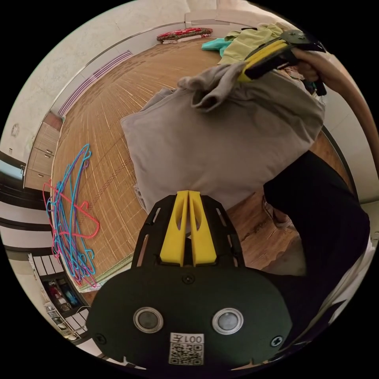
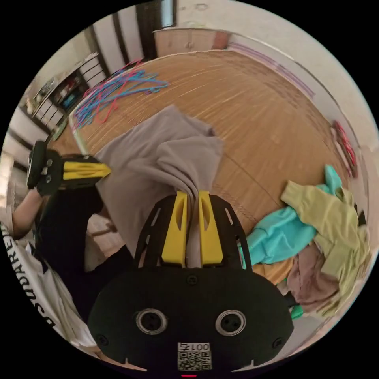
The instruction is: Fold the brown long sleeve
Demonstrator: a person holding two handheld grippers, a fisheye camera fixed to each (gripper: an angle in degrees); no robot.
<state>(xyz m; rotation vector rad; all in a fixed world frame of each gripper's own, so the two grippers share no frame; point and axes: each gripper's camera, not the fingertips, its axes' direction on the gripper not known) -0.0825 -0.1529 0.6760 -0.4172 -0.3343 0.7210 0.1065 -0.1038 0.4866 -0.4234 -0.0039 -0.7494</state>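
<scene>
Held up above the woven floor mat [image 1: 110, 118], the brown long sleeve [image 1: 221, 150] hangs limp and light, so the left hand-held gripper [image 1: 188, 197] and right hand-held gripper [image 2: 192, 199], each clamped on bunched fabric, should grip hems or seams.

Sleeve [image 1: 221, 146]: plain grey-brown. Left tool [image 1: 188, 195]: yellow jaws, black body. Right tool [image 2: 192, 195]: same colours. Mat [image 2: 252, 118]: tan, fine woven stripes. Hangers [image 1: 69, 221]: blue, pink, red. Clothes pile [image 2: 316, 237]: turquoise, yellow-green, dusty mauve. Folded cloth [image 1: 183, 34]: red, patterned. Trousers [image 1: 319, 221]: black. Shirt [image 2: 35, 272]: white, dark lettering.
</scene>
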